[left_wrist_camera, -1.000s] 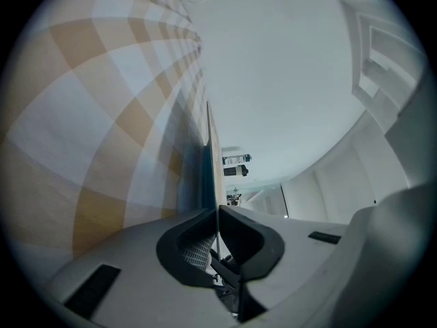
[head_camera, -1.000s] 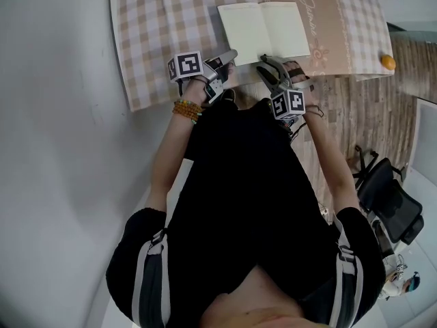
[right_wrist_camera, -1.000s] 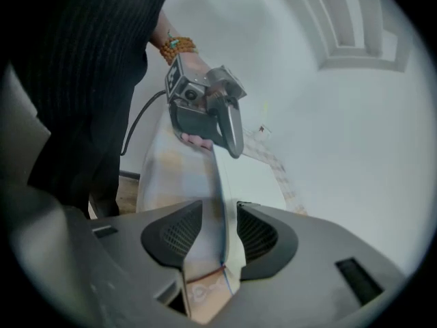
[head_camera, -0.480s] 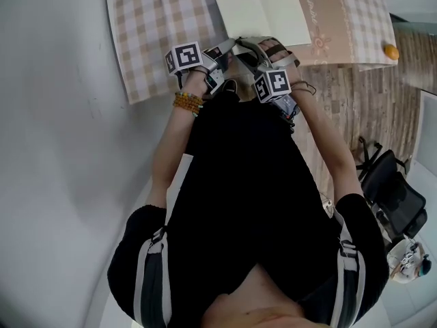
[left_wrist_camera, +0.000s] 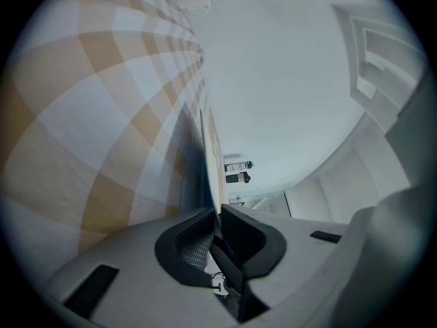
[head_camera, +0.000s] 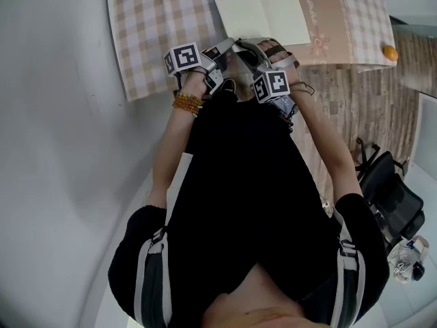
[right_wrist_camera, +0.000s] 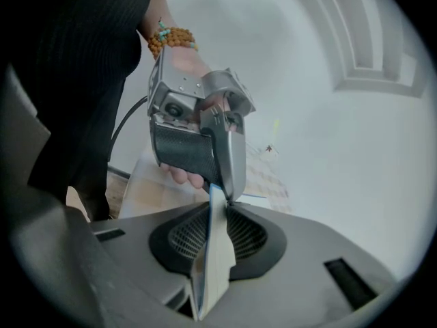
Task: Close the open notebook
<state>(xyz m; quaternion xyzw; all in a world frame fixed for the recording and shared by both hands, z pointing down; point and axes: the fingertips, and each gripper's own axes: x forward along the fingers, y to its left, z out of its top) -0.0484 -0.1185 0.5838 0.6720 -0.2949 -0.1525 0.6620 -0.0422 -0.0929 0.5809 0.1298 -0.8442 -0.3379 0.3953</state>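
**Inspector:** State of the notebook?

**Assistant:** The notebook (head_camera: 262, 16) is open. Two blank cream pages face up, and the spine runs away from the person.

**Inspector:** Location?

**Assistant:** It lies flat on the checked cloth (head_camera: 157, 26). The right page rests over the cloth's beige band (head_camera: 341, 12).

**Inspector:** And the near edge?

**Assistant:** The near left corner sits between both tools. In the left gripper view, a thin blue-tinged edge (left_wrist_camera: 205, 162) stands between the opening jaws of the left hand-held gripper (left_wrist_camera: 217, 217). In the right gripper view, a cream sheaf with a blue outer edge (right_wrist_camera: 215, 265) stands between the closing jaws of the right hand-held gripper (right_wrist_camera: 217, 210).

**Inspector:** Any damage?

**Assistant:** The pages look clean and uncreased.
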